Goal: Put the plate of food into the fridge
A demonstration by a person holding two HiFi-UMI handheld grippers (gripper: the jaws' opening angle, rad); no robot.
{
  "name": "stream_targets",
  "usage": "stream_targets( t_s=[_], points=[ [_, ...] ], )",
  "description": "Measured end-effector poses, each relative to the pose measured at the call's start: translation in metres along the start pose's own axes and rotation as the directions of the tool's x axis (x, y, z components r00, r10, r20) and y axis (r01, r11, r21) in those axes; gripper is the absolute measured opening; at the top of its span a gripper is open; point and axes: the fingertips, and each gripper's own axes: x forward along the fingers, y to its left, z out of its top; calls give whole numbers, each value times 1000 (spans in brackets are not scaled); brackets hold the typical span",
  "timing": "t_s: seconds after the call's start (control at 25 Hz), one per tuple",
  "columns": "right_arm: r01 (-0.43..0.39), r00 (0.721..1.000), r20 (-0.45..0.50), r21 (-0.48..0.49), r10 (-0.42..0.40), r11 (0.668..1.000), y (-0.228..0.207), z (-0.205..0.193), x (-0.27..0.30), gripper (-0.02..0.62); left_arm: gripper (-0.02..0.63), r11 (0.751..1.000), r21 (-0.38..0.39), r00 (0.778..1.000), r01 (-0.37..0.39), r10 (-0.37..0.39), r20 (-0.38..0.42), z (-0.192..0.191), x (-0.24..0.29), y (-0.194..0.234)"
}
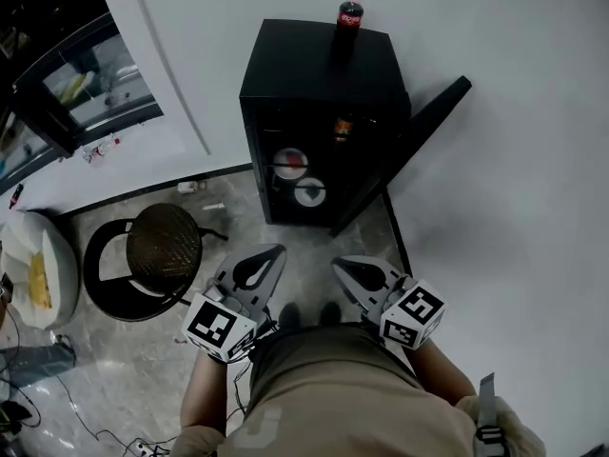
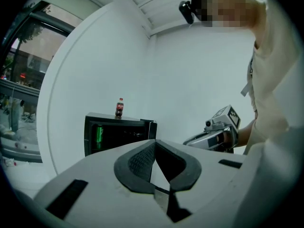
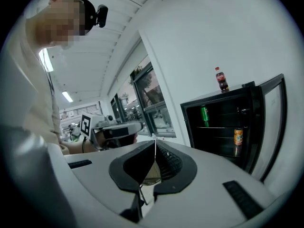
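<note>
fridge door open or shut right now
Open. The door stands swung away from the fridge, and a green can shows on a shelf inside.

fridge [image 1: 314, 74] 1 | cola bottle [image 1: 349, 12] 1 | cans [image 3: 204, 113] 2 | plates [image 1: 290, 163] — perhaps 2 | chair [image 1: 164, 246] 1

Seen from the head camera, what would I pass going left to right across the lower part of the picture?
white seat → black stool → left gripper → right gripper
</note>
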Motion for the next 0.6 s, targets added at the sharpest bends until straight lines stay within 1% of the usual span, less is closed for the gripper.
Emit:
stream_targets(
  t_s=[0.32, 0.48, 0.6],
  points=[
    [137, 991, 2, 21, -137, 990, 2, -9, -9, 21, 11, 997, -8, 997, 81, -81, 0, -6, 0, 4],
    [187, 982, -9, 62, -186, 980, 1, -18, -17, 21, 11, 994, -55, 995, 99, -100, -13, -15, 3, 2],
    [194, 981, -30, 82, -193, 977, 0, -25, -19, 21, 11, 991, -87, 995, 99, -101, -13, -17, 8, 2]
  ],
)
